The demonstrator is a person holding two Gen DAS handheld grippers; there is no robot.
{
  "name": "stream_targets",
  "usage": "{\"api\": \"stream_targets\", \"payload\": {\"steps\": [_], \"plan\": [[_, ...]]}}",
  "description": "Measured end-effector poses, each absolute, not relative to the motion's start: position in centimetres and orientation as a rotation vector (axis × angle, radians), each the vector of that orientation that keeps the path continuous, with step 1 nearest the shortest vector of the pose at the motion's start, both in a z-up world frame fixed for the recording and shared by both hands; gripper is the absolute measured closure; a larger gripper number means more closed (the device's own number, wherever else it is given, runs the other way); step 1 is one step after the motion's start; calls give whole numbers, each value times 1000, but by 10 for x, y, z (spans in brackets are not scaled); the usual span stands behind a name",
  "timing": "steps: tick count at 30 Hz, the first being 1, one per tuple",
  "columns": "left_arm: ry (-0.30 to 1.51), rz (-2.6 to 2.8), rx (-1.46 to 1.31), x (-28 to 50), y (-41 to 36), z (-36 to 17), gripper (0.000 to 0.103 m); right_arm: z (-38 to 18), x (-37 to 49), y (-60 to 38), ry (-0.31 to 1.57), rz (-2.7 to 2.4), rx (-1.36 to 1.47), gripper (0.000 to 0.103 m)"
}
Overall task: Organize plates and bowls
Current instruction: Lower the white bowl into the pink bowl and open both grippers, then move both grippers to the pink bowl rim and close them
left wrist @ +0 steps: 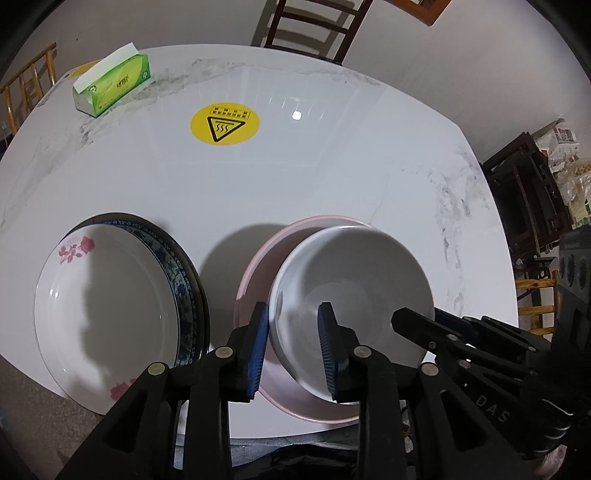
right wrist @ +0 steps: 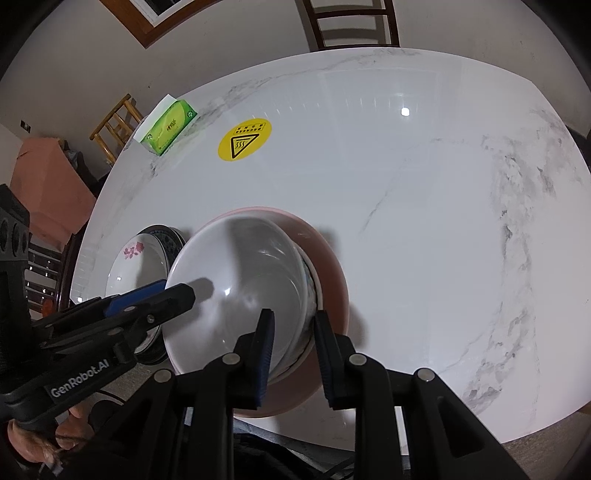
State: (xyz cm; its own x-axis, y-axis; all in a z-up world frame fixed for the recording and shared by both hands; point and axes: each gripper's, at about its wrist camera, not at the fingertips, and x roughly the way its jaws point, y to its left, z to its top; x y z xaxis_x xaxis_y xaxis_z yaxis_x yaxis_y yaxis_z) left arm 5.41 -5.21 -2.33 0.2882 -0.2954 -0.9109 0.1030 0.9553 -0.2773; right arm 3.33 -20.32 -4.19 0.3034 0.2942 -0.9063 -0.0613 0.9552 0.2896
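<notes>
Left wrist view: left tongs (left wrist: 292,308) nearest, pointed steeply down, astride the near-left rim of the white bowl (left wrist: 351,288). One blue pad is outside the wall, the other inside, with a gap showing at the inner pad, so they are narrow but not pinching. The white bowl sits inside a wider pink bowl (left wrist: 255,273) at the bench's (left wrist: 332,173) near edge. Right tongs (left wrist: 417,315) come in from the right onto the bowl's far-right rim. To the left, apart from the bowls, is a plate stack: rose-print plate (left wrist: 110,295) on a blue-patterned plate (left wrist: 177,266), with a dark plate's rim below. Far across are a yellow hot-surface sticker (left wrist: 224,123) and a green tissue box (left wrist: 112,85).

Right wrist view: right tongs (right wrist: 293,315) nearest, narrow, clamped on the white bowl's (right wrist: 240,277) right wall — one pad inside, one outside. The pink bowl (right wrist: 332,266) shows beneath. Left tongs (right wrist: 175,288) reach over the opposite rim, and a person's hand (right wrist: 33,439) grips their handle. A dark chair (right wrist: 354,22) stands beyond the bench.
</notes>
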Motion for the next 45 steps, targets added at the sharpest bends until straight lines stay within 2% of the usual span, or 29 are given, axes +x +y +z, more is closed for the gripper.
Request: {"api": "stream_targets", "payload": {"steps": [4,6,10,12,19,32,45], "plan": [[1235,-274,-191,53,-49,-19,77,-39,31,-202,1235,238,198,78],[1228,-272,-200,53,-47,-17,70,-36,30,-201,1231,239,195,76],[1207,-276,-214,51,-41,-14,64,-33,29,-200,1218,230,178,70],[1203,-275,-226,50,-37,-14,61,-32,29,-201,1215,228,180,69],[1192,-262,-284,48,-22,-13,61,-21,24,-207,1186,225,190,69],[1178,-236,-398,41,3,-11,52,-11,11,-225,1156,209,240,69],[1212,-225,-464,38,9,-24,51,-27,10,-241,1194,156,280,69]]}}
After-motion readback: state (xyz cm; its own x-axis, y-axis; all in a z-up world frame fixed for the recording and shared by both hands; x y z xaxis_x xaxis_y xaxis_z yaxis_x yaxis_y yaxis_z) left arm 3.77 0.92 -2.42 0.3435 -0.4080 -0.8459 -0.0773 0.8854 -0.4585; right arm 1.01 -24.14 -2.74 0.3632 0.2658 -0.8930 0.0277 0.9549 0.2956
